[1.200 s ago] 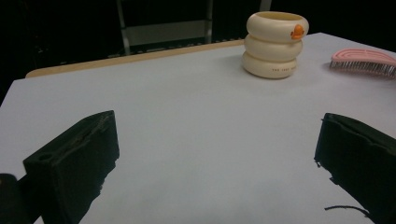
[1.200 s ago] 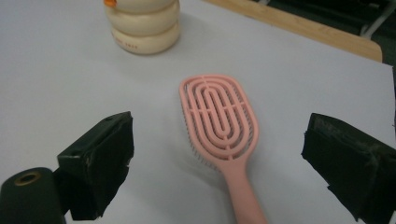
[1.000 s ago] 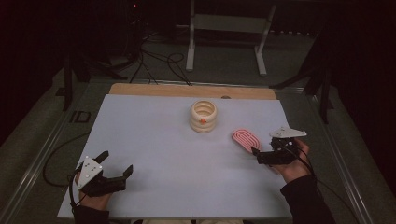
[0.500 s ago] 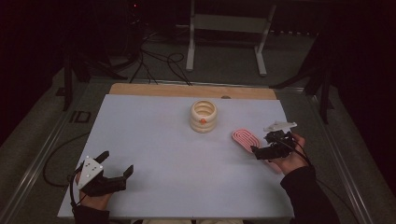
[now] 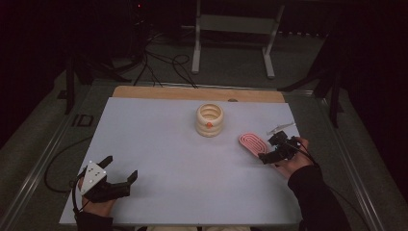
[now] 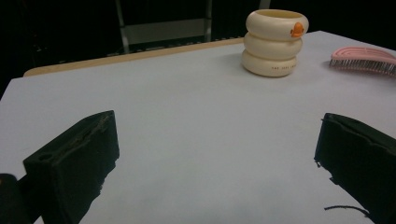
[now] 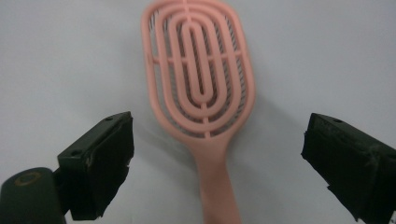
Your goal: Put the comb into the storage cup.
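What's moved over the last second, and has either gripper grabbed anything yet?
The right gripper edged forward to the pink oval vented hairbrush, jaws open astride its handle, nothing held. The left gripper, the brush and the cream ribbed ring-stack holder stayed put.

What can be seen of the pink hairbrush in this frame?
The pink hairbrush looks like plastic, with an oval vented head of concentric loops and a straight handle. It lies flat, bristles down, on the white table, to the right of the cream ringed cup and apart from it. The right gripper is open, its jaws on either side of the handle and not touching it.
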A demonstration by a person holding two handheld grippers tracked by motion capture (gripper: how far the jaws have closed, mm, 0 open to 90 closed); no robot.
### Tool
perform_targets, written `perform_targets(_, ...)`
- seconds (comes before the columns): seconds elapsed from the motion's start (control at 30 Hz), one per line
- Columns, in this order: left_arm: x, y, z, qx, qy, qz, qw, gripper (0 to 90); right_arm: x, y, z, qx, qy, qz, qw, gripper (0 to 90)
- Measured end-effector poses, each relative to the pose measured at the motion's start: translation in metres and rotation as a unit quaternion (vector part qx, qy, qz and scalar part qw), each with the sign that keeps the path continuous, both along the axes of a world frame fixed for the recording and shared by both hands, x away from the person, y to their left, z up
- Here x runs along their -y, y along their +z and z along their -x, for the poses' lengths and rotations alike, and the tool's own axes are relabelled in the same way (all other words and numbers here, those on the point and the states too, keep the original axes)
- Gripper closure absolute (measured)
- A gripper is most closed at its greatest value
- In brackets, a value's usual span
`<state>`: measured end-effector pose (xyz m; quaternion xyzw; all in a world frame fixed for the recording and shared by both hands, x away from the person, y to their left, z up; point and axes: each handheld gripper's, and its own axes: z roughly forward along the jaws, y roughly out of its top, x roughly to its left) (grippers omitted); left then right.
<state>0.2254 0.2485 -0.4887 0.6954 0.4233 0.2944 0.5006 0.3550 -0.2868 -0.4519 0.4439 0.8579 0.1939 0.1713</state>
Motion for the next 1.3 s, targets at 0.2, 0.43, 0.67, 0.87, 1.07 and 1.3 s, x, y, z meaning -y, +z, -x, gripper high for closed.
perform_targets(0.2, 0.000, 0.000, 0.000, -0.001, -0.001, -0.001, 1.0000, 0.5, 0.005, -0.010, -0.007, -0.022, 0.002, 0.006, 0.9997, 9.5)
perform_targets(0.43, 0.000, -0.001, -0.001, -0.003, -0.001, -0.002, 1.0000, 0.5, 0.006, -0.018, -0.010, -0.047, 0.008, 0.010, 0.9988, 10.8)
perform_targets(0.67, 0.000, -0.001, -0.001, -0.003, -0.001, -0.002, 1.0000, 0.5, 0.008, -0.025, -0.015, -0.072, 0.012, 0.017, 0.9972, 12.3)
perform_targets(0.87, 0.000, -0.001, -0.001, -0.004, -0.002, -0.002, 1.0000, 0.5, 0.011, -0.029, -0.017, -0.096, 0.011, 0.009, 0.9953, 16.0)
perform_targets(1.07, 0.001, -0.001, -0.001, -0.004, -0.003, -0.002, 1.0000, 0.5, 0.012, -0.031, -0.019, -0.107, 0.011, 0.011, 0.9941, 20.7)
perform_targets(1.3, 0.001, -0.001, -0.001, -0.004, -0.003, -0.002, 1.0000, 0.5, 0.010, -0.032, -0.019, -0.114, 0.014, 0.020, 0.9932, 25.9)
